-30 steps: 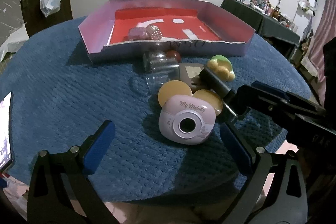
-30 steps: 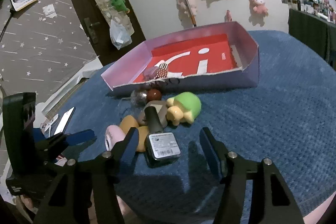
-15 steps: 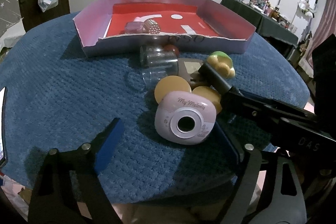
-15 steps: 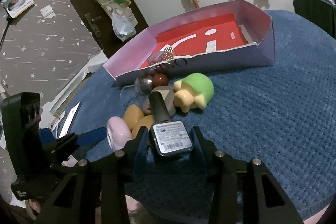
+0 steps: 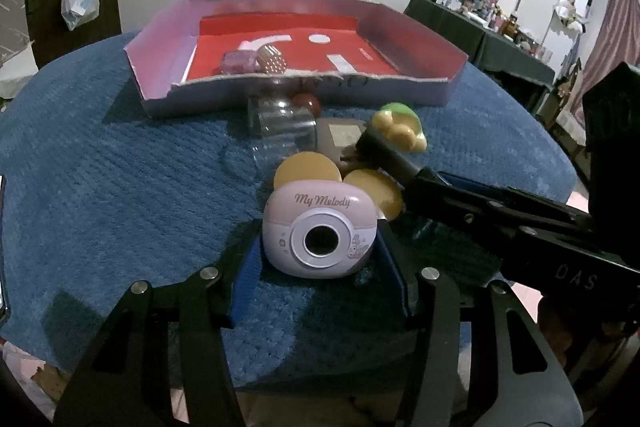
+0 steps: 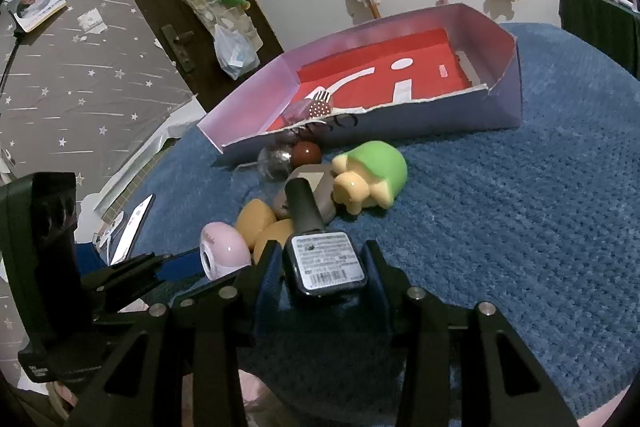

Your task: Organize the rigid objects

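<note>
My left gripper is shut on a pink My Melody toy camera that rests on the blue cloth. My right gripper is shut on a dark nail polish bottle, its cap pointing away; it also shows in the left wrist view. The camera shows in the right wrist view with the left gripper around it. A purple tray with a red floor stands behind and holds a pink block and a dotted ball.
Between grippers and tray lie a green and yellow turtle toy, two yellow discs, a grey compact, a clear jar and a red ball. A phone lies at the table's left edge.
Both grippers have moved forward and closed: the left onto the pink camera, the right onto the nail polish bottle.
</note>
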`<state>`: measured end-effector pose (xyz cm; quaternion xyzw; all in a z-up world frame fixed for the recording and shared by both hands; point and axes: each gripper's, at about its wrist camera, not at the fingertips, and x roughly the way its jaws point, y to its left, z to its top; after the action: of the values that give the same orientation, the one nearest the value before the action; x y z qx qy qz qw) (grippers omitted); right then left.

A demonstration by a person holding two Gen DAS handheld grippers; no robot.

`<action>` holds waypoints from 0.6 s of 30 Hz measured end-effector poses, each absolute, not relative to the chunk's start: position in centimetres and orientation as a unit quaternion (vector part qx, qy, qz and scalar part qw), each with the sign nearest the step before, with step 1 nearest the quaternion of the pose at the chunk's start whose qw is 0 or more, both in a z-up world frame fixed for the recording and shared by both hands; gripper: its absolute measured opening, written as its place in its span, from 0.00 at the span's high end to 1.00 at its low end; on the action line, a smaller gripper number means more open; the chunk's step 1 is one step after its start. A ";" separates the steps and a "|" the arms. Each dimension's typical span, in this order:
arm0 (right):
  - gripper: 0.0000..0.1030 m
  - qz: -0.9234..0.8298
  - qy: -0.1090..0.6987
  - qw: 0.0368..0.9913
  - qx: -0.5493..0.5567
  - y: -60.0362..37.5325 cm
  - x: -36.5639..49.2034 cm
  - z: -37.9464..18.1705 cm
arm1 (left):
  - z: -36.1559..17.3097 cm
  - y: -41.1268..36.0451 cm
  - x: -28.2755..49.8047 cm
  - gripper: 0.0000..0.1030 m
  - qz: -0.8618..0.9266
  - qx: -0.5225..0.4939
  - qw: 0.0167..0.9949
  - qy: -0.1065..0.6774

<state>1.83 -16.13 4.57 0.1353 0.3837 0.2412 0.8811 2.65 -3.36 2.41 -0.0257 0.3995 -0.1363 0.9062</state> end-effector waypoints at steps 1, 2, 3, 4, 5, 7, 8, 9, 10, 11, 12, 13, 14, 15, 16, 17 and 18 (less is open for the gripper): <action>0.57 0.241 0.382 0.882 0.136 -16.2 1.8 4.7 | 2.6 -3.3 2.6 0.50 -0.136 -0.027 0.908 0.396; 0.57 0.242 0.379 0.883 0.136 -16.2 1.7 4.8 | 2.8 -3.2 2.6 0.50 -0.135 -0.027 0.909 0.393; 0.57 0.241 0.378 0.884 0.135 -16.3 1.7 5.0 | 2.9 -3.2 2.6 0.50 -0.134 -0.027 0.909 0.393; 0.57 0.241 0.377 0.884 0.135 -16.3 1.7 5.1 | 2.9 -3.1 2.6 0.50 -0.133 -0.027 0.910 0.392; 0.57 0.243 0.377 0.883 0.137 -16.4 1.6 5.1 | 3.0 -3.0 2.6 0.50 -0.132 -0.028 0.910 0.392; 0.57 0.248 0.374 0.882 0.144 -16.5 1.6 5.4 | 3.1 -2.9 2.6 0.50 -0.131 -0.030 0.911 0.391; 0.57 0.250 0.371 0.882 0.146 -16.6 1.5 5.6 | 3.2 -2.8 2.6 0.50 -0.131 -0.031 0.911 0.389; 0.58 0.253 0.368 0.883 0.147 -16.6 1.4 5.8 | 3.4 -2.7 2.6 0.50 -0.131 -0.031 0.912 0.387; 0.58 0.254 0.365 0.884 0.147 -16.7 1.4 6.1 | 3.5 -2.6 2.6 0.50 -0.130 -0.032 0.913 0.385; 0.58 0.254 0.363 0.884 0.146 -16.7 1.3 6.3 | 3.7 -2.5 2.5 0.50 -0.130 -0.033 0.914 0.384; 0.58 0.256 0.361 0.885 0.146 -16.8 1.3 6.5 | 3.8 -2.5 2.5 0.50 -0.129 -0.033 0.915 0.382; 0.58 0.258 0.360 0.884 0.147 -16.8 1.3 6.6 | 3.9 -2.4 2.5 0.50 -0.129 -0.033 0.915 0.380; 0.58 0.261 0.360 0.884 0.149 -16.7 1.3 6.7 | 4.0 -2.3 2.6 0.50 -0.129 -0.033 0.916 0.379; 0.58 0.262 0.359 0.883 0.149 -16.7 1.3 6.8 | 4.1 -2.3 2.6 0.50 -0.129 -0.033 0.916 0.378; 0.58 0.263 0.359 0.883 0.148 -16.6 1.3 6.9 | 4.2 -2.3 2.7 0.50 -0.129 -0.033 0.916 0.378; 0.58 0.262 0.360 0.883 0.146 -16.5 1.3 6.9 | 4.2 -2.2 2.7 0.50 -0.128 -0.034 0.917 0.377; 0.58 0.262 0.361 0.883 0.146 -16.5 1.4 6.9 | 4.2 -2.2 2.8 0.50 -0.128 -0.035 0.917 0.377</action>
<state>1.43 -16.49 6.88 0.1459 0.3611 0.2620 0.8830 2.77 -2.17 4.24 -0.0351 0.3768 -0.1282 0.9167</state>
